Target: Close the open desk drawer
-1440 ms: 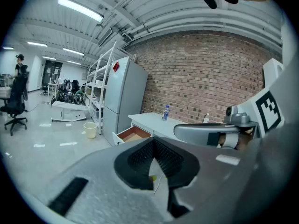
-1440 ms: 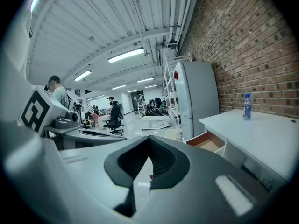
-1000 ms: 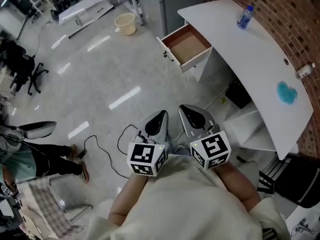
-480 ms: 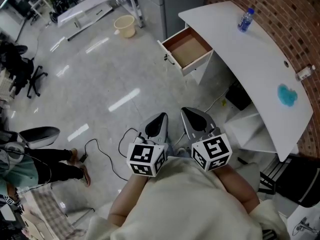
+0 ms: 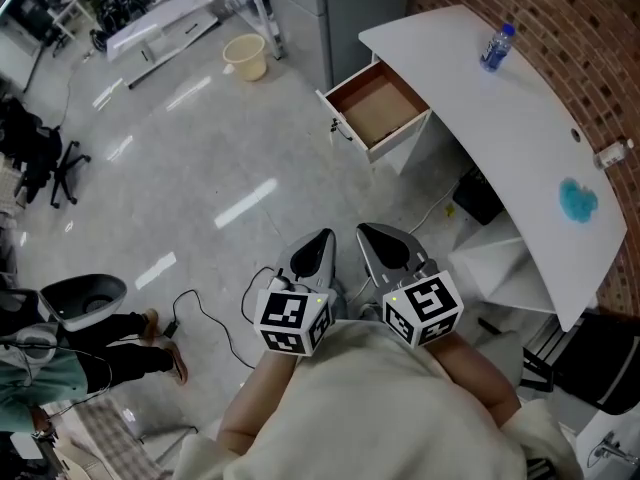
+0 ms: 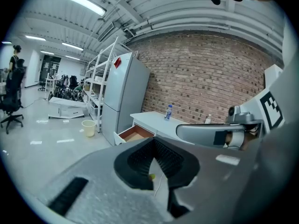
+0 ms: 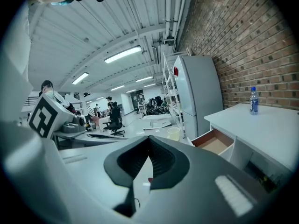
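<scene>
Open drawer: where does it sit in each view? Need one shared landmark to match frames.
Head view: drawer at top centre, pulled out from the left end of the white desk.
Left gripper view: drawer just left of centre, by the foot of the fridge.
Right gripper view: drawer right of centre, under the desk edge.
Shared landmark: water bottle standing on the desk, in all three views.

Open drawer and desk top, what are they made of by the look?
Drawer: white front and sides, matte brown bottom; likely laminated board with a fibreboard base. Desk top: smooth, uniform white, no grain; probably laminate or painted board.
</scene>
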A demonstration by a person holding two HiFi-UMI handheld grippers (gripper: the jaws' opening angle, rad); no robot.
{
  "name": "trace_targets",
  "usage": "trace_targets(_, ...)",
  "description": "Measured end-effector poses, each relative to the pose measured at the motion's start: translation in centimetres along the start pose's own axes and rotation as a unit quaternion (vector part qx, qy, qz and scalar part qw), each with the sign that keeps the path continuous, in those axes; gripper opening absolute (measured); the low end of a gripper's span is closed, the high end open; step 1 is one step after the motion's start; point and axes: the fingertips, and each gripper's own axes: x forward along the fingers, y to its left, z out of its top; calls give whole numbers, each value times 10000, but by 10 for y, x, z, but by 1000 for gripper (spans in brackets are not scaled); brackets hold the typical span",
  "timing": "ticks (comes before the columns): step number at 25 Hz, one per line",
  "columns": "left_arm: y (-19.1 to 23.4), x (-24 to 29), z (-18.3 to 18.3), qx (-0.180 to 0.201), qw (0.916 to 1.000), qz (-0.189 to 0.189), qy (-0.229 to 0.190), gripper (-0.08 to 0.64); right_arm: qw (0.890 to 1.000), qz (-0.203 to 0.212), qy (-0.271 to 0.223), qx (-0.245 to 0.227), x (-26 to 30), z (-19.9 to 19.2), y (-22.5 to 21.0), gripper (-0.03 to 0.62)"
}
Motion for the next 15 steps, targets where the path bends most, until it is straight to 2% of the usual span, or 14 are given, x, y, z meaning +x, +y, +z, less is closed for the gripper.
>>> trace_targets(6,30,22,17,-32,10000,-51,-28,3,10000,35,24,-63,36,12,-6,5)
trace_targets(15,79,53,42,-7,9997,-232,38,3,9999,-140,27,2,96,30,-18,5)
